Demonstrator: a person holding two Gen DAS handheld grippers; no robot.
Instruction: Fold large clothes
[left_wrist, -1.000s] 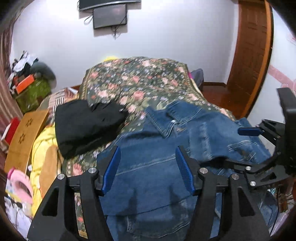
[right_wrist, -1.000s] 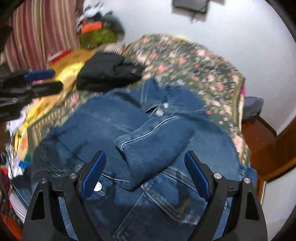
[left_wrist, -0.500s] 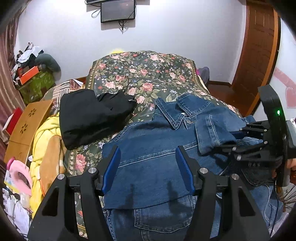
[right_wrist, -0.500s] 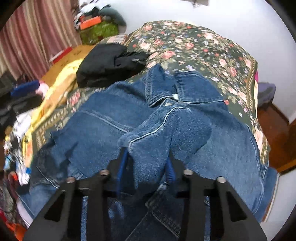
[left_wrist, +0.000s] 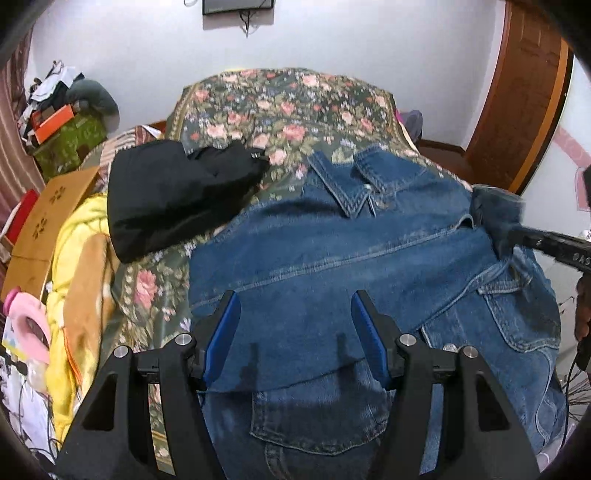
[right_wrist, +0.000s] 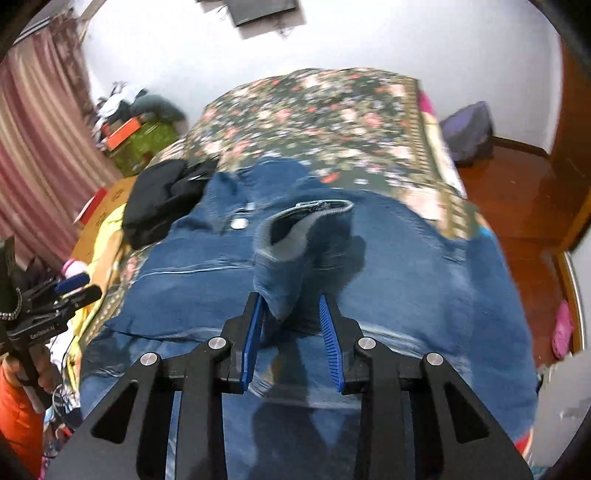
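Note:
A blue denim jacket (left_wrist: 351, 266) lies spread on the floral bedspread (left_wrist: 288, 107), collar toward the far wall. My left gripper (left_wrist: 295, 332) is open and empty, hovering above the jacket's lower middle. My right gripper (right_wrist: 291, 325) is shut on the jacket's sleeve cuff (right_wrist: 306, 236) and holds it lifted above the jacket body (right_wrist: 406, 280). In the left wrist view the lifted sleeve (left_wrist: 495, 214) shows at the right edge. The left gripper also shows at the left edge of the right wrist view (right_wrist: 66, 291).
A black garment (left_wrist: 173, 195) lies on the bed left of the jacket. Yellow cloth (left_wrist: 74, 258) and a cardboard box (left_wrist: 40, 229) sit at the bed's left side. A wooden door (left_wrist: 517, 92) stands at the right. A purple bag (right_wrist: 469, 129) sits on the wooden floor.
My right gripper closed on the sleeve cuff and lifted it toward the jacket's right side. The left gripper stayed open over the jacket and shifted only slightly.

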